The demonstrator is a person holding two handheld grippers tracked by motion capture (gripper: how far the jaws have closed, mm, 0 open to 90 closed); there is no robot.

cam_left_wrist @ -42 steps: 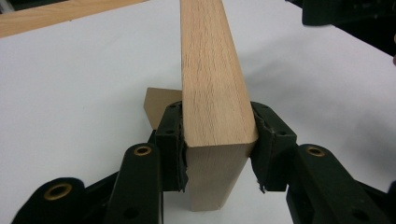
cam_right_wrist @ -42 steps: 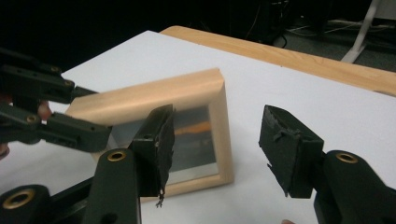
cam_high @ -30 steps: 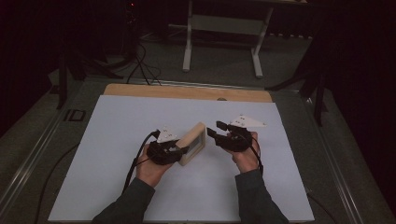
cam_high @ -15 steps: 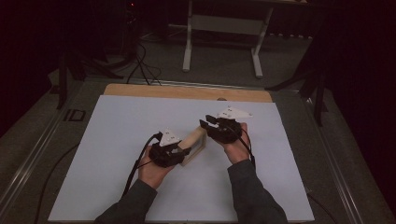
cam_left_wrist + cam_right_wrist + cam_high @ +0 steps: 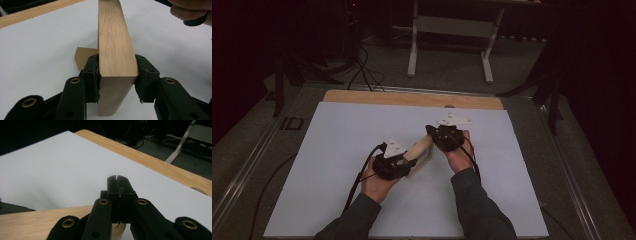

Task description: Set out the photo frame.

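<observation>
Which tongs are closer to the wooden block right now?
Left. The left tongs clamp the wooden block on both sides at its near end. The right tongs have just been closing, nothing between them, jaws together over the block's far end.

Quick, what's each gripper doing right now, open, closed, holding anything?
Left gripper: shut on the wooden block.
Right gripper: jaws have just closed, shut with nothing between them, above the block.

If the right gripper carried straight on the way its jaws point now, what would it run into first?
Probably nothing soon. The right gripper, jaws shut and empty, points across the white table sheet toward the table's wooden edge strip. The wooden block lies below the jaws, not ahead of them. Depth is hard to judge.
</observation>
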